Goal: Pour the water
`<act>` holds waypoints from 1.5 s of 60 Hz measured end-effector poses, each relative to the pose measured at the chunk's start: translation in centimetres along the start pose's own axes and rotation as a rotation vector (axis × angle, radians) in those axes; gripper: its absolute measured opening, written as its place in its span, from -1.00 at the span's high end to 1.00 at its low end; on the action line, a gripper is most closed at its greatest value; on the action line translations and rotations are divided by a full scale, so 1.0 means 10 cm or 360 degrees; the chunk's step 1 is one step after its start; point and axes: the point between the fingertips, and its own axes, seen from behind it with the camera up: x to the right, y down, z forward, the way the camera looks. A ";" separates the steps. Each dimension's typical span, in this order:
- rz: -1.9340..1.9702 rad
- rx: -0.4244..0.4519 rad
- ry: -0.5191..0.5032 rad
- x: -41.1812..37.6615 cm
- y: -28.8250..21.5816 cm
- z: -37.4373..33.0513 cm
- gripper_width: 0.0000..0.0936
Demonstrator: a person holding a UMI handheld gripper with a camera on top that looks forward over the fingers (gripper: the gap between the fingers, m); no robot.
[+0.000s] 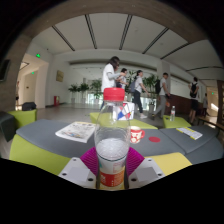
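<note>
My gripper [112, 172] is shut on a clear plastic water bottle [113, 140] with a red cap [114, 94] and a red and white label. The bottle stands upright between the magenta pads [90, 160], which press on its lower body at both sides. It looks partly filled with water. Beyond the bottle, a red and white paper cup [136, 133] stands on the grey table [60, 145], a little to the right of the fingers.
A folded newspaper or leaflet [76, 131] lies on the table to the left. Papers [189, 132] lie at the far right. Yellow-green table sections [30, 152] flank the grey one. Several people [110, 78] stand in the hall behind.
</note>
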 end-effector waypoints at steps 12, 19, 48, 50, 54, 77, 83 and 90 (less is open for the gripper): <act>0.0202 0.0127 -0.0277 -0.45 -0.75 0.04 0.33; 0.0524 0.0169 -0.0502 -0.82 -1.26 0.31 0.33; 0.2560 0.0123 -0.1150 -0.20 -2.04 2.62 0.34; 0.2695 0.0104 -0.1143 -0.10 -1.97 2.66 0.34; 0.2922 0.0077 -0.1105 0.11 -1.71 3.09 0.34; 0.3282 -0.0071 -0.1020 0.33 -1.11 3.42 0.34; 0.3154 -0.0116 -0.1010 0.31 -1.08 3.08 0.34; 0.2572 -0.0058 -0.0954 0.39 -1.31 2.78 0.33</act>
